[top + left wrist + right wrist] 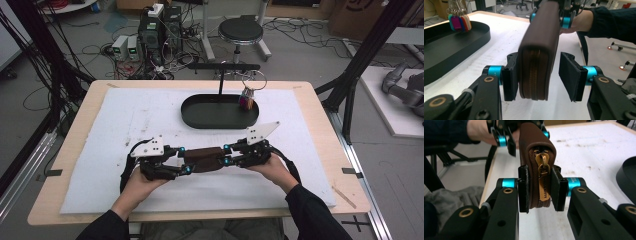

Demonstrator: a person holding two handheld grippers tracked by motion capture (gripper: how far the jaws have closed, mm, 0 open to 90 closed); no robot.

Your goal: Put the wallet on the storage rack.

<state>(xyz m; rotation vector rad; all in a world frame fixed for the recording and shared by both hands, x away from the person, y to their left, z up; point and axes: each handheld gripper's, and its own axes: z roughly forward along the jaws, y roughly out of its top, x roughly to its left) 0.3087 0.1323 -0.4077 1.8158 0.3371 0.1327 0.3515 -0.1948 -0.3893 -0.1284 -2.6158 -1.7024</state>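
Right hand-held gripper point(539, 191) clamps the brown wallet point(536, 170) (zipper end); left hand-held gripper point(544, 75) stands released around its other end.

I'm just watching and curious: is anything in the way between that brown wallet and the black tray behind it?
Nothing visible. The brown wallet hangs between the left gripper and right gripper, and only bare white mat lies between it and the black tray. Keys hang over the tray's right end.
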